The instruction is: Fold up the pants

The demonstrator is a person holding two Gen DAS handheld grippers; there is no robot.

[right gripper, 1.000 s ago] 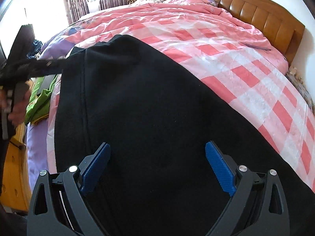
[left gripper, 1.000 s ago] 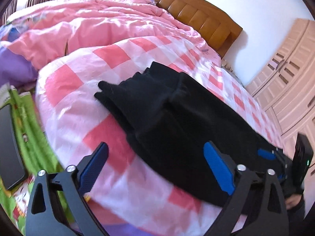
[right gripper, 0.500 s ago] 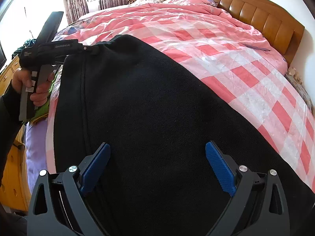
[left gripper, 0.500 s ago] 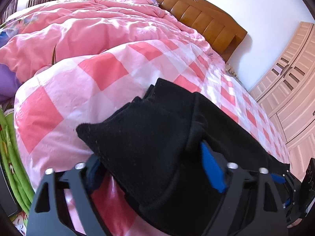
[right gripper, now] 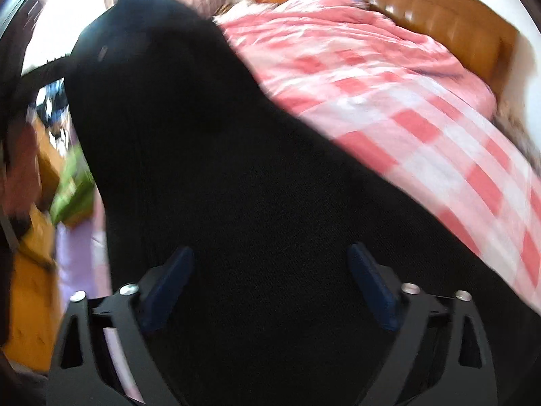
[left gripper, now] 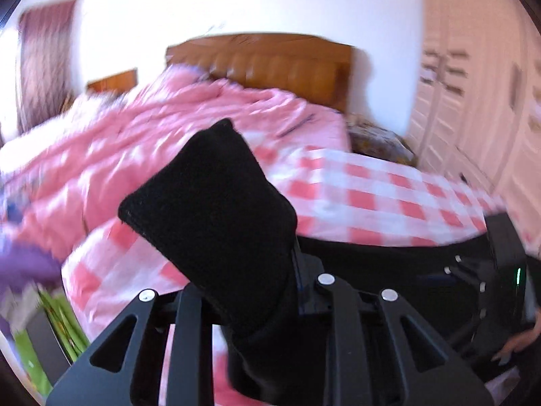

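Wardrobe (left gripper: 473,101) only beside left hand-held gripper (left gripper: 257,291)

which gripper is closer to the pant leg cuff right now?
Left. The left gripper is closing on the cuff, fabric between its jaws. The right gripper hovers over a wider stretch of the pants, jaws apart, still closing.

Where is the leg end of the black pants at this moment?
In the left wrist view, the leg end of the black pants stands lifted at centre, between the closing jaws of the left gripper, above the pink checked bedspread and before the wooden headboard.
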